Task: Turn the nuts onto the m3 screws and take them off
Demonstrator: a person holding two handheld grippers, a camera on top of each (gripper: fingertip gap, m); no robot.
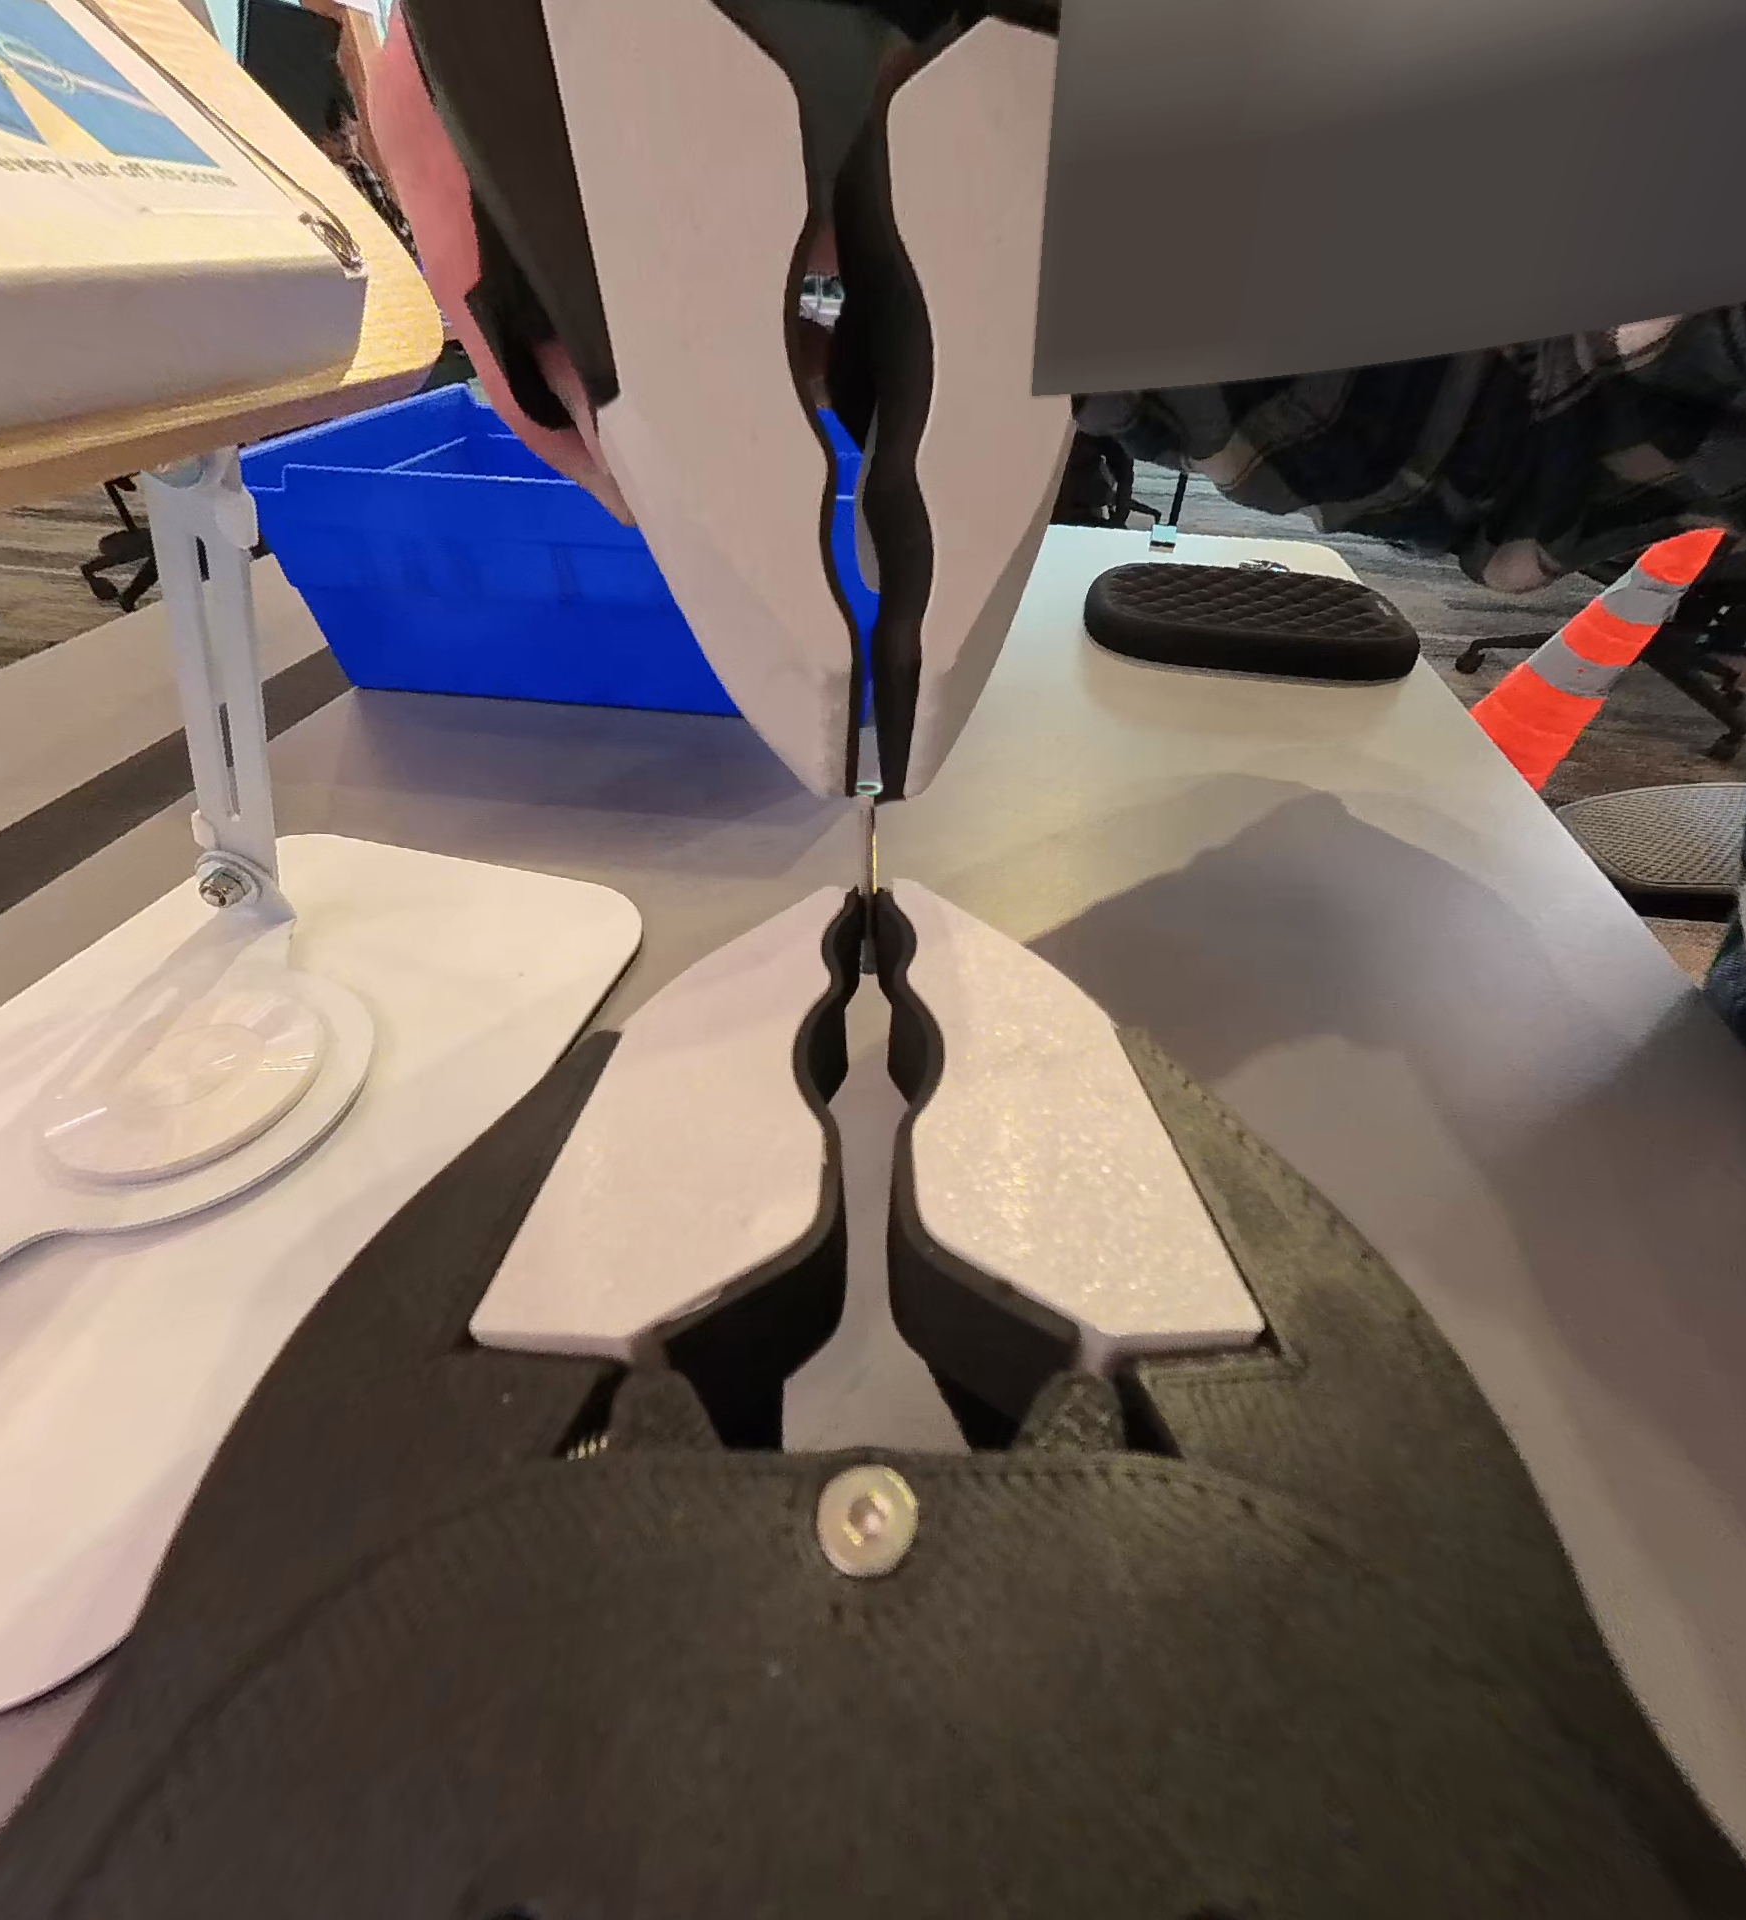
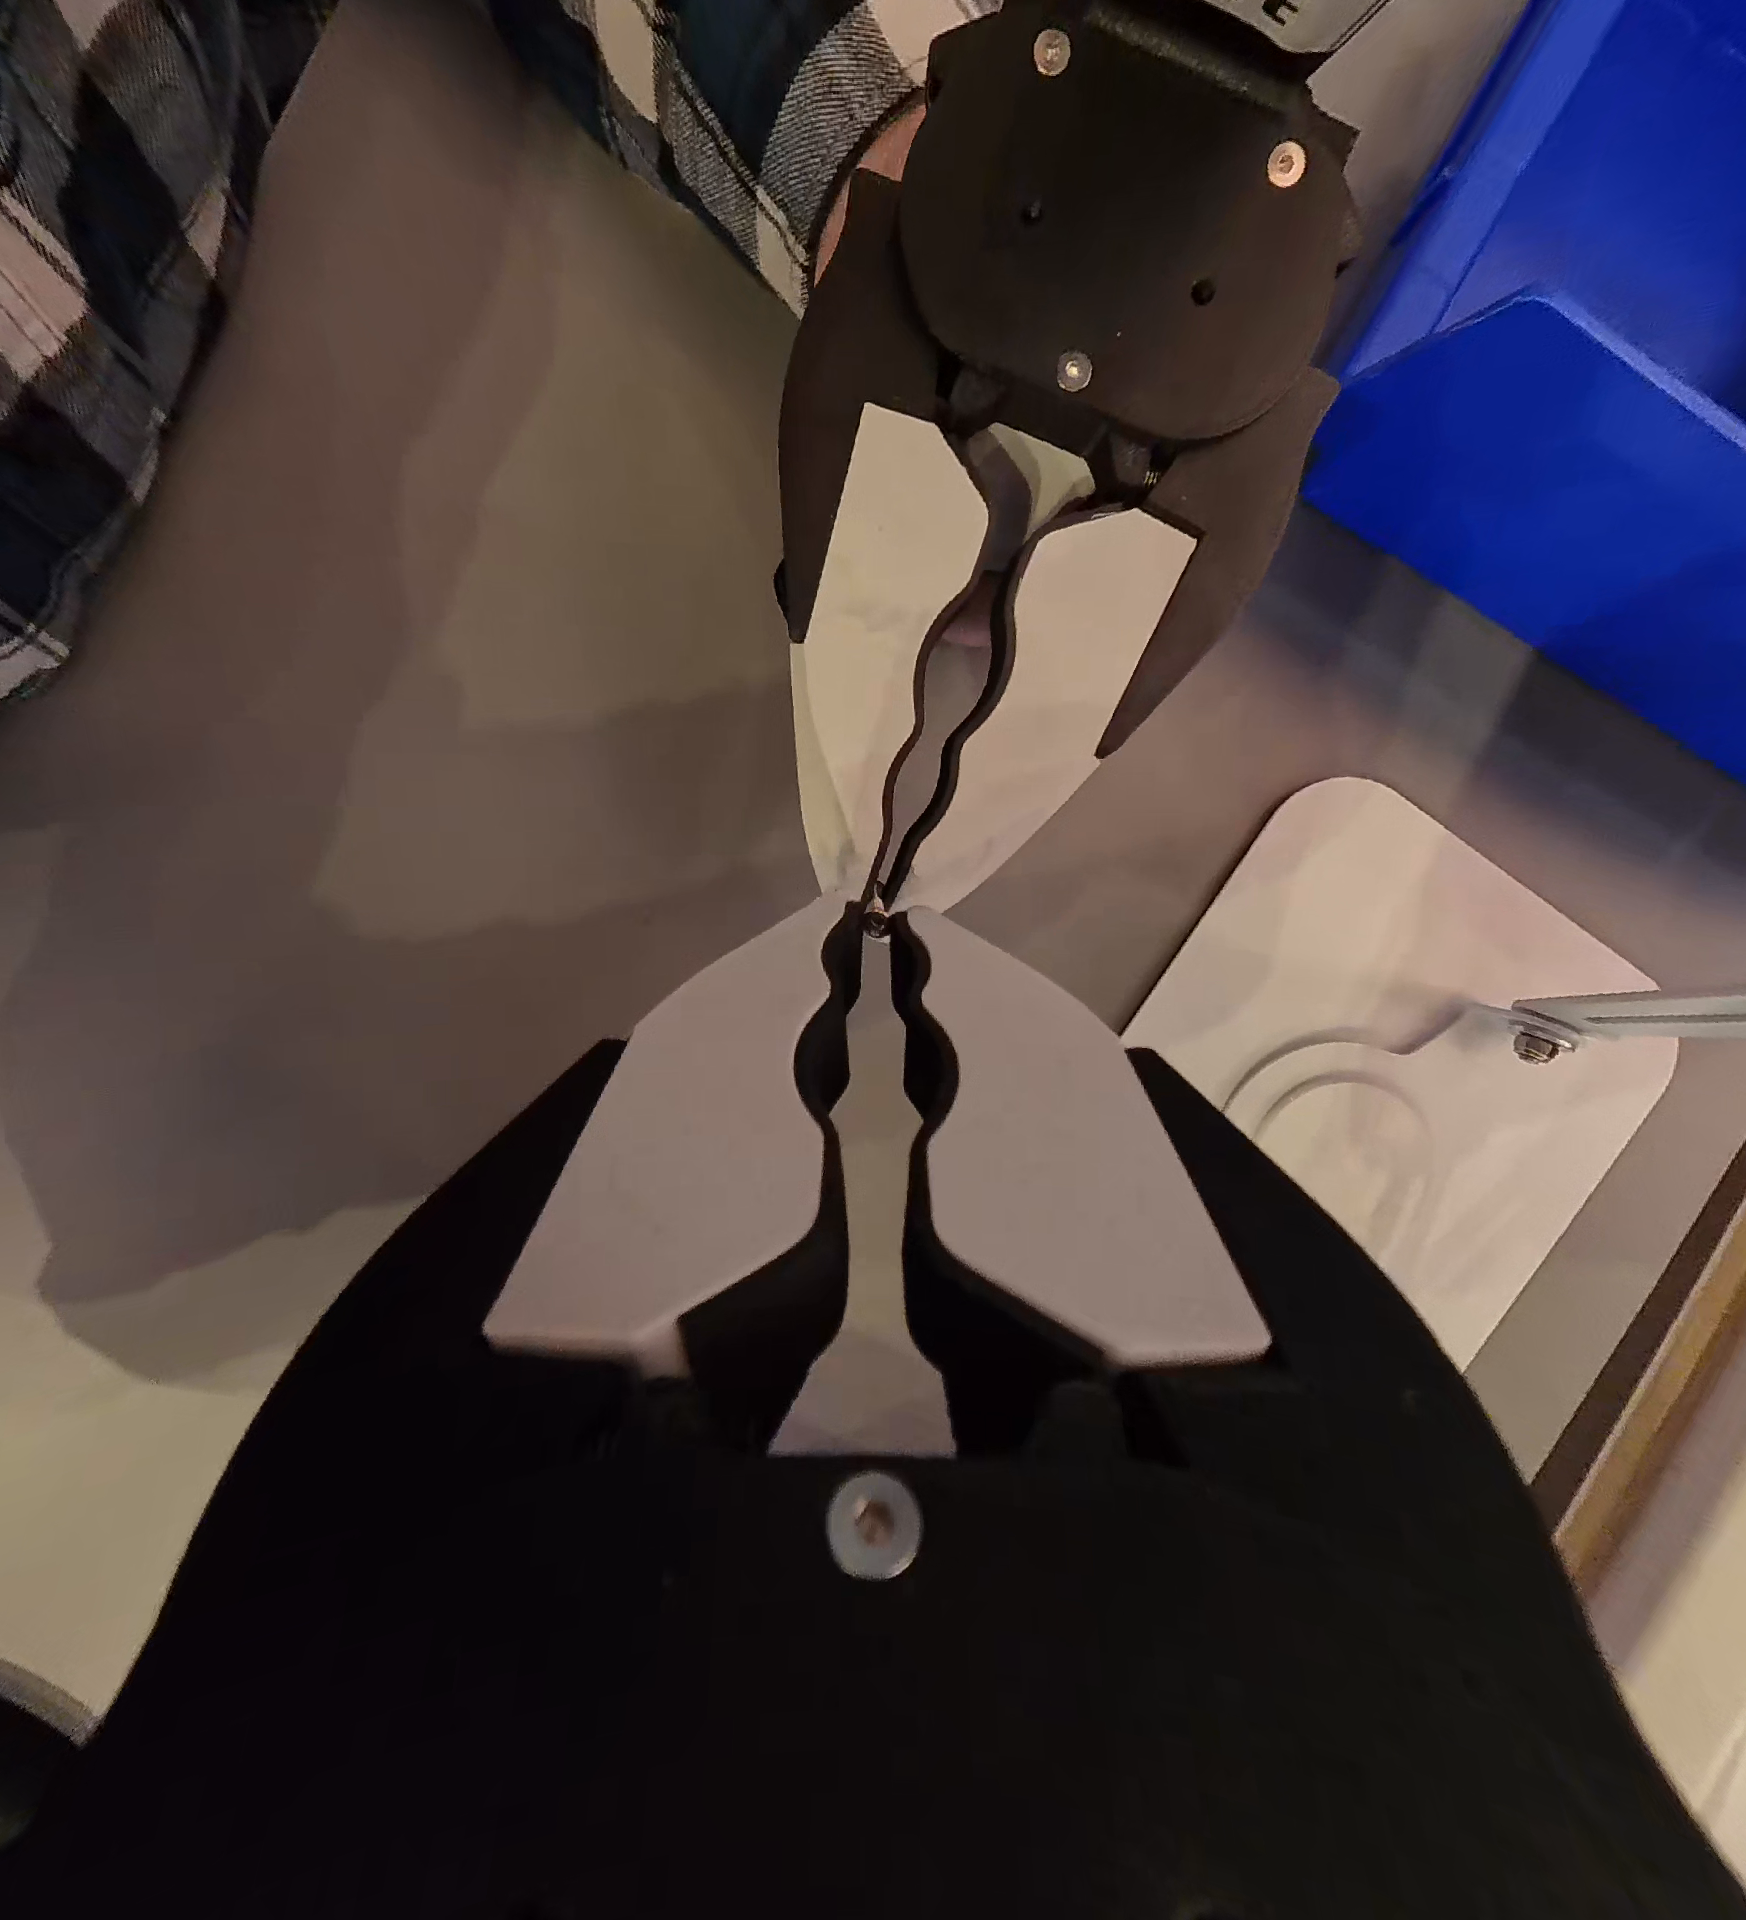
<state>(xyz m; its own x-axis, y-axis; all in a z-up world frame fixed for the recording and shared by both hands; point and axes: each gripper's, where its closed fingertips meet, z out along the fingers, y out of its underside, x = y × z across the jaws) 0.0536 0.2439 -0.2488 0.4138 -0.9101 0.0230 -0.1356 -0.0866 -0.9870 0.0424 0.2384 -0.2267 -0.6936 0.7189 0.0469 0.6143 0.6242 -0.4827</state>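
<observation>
1. Between my two claw tips, a thin metal screw [image 1: 869, 852] bridges the gap above the counter [image 1: 1160, 831].
2. My left claw [image 1: 870, 902] pinches its near end.
3. My right claw [image 1: 867, 781] clamps a small nut [image 1: 867, 774] on its far end.
4. Beyond sits a blue bin [image 1: 495, 582].

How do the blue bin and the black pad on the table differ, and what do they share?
The blue bin is a bright, hard-walled open box; the black pad is a dark quilted cushion. The bin stands tall; the pad lies low and flat. Both rest on the grey table, at its far side.
</observation>
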